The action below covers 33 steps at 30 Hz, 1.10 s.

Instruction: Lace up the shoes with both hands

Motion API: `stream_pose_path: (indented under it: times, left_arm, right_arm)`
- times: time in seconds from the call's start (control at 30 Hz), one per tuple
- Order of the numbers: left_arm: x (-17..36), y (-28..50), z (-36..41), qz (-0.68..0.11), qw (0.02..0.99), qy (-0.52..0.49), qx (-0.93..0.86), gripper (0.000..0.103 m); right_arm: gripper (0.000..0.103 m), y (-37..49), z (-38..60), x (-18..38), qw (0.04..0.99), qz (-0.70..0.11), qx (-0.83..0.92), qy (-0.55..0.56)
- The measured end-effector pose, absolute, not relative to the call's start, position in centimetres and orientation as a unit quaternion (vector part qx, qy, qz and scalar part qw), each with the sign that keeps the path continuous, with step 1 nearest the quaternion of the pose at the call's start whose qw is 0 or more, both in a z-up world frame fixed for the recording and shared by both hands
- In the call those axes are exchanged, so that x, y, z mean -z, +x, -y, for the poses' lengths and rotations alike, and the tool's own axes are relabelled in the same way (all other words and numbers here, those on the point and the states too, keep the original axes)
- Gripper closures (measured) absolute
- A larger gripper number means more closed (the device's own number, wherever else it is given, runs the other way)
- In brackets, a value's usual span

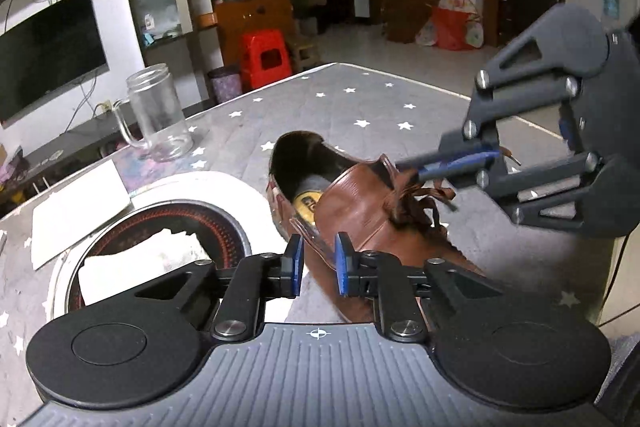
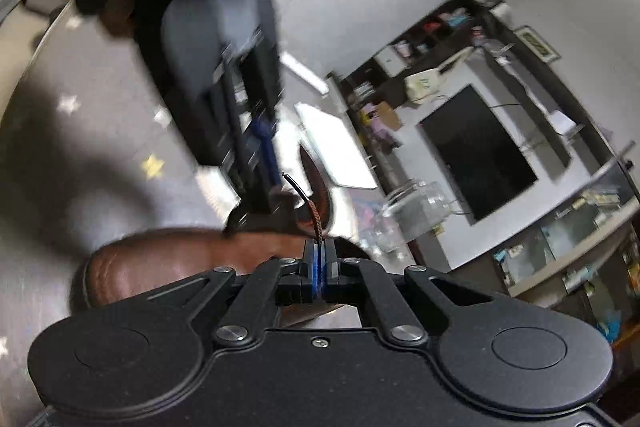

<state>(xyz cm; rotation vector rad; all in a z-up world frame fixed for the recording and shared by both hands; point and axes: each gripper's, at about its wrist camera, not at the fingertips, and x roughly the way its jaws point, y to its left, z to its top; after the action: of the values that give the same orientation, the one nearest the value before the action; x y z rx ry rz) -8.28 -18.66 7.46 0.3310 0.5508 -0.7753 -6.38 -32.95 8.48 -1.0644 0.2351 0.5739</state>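
Note:
A brown leather shoe [image 1: 360, 203] lies on the grey star-patterned table [image 1: 340, 107], its opening toward the far side. Its brown laces [image 1: 416, 203] are bunched over the tongue. My left gripper [image 1: 318, 263] is open, its blue pads either side of the shoe's near edge. My right gripper [image 1: 460, 163] comes in from the right, shut on a brown lace. In the right wrist view the right gripper [image 2: 319, 267] pinches the lace end [image 2: 314, 215], whose dark tip sticks up. The shoe [image 2: 180, 259] lies below, and the left gripper [image 2: 256, 131] is blurred above it.
A glass jar mug [image 1: 158, 115] stands at the table's far left. A round hotplate [image 1: 160, 227] with white paper on it lies left of the shoe. A white sheet [image 1: 76, 207] lies beside it. A television [image 1: 44, 55] and shelves stand behind.

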Motion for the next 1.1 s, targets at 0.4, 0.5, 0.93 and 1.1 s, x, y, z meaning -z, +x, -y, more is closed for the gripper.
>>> stream_pose_path:
  times: [0.4,0.5,0.93,1.1]
  left_arm:
    - [-7.1,-8.3,17.8,-0.263,0.876,0.14,0.379,0.085]
    - [-7.1,-8.3,17.8,-0.262,0.875,0.14,0.382,0.085]
    - [-7.3,-8.0,17.5,-0.263,0.874,0.142,0.383,0.085]
    - [-7.1,-7.9,17.3,-0.264,0.875,0.137,0.383,0.085]
  right_arm:
    - [0.102,-4.8,29.9,-4.0,0.735,-0.086,-0.254,-0.622]
    - [0.102,-4.4,29.5,-3.0,0.722,-0.084,-0.248,-0.64]
    - [0.102,-5.0,28.9,0.6,0.655,-0.051,-0.228,-0.719]
    - [0.102,-4.6,28.9,0.9,0.636,-0.043,-0.225,-0.737]
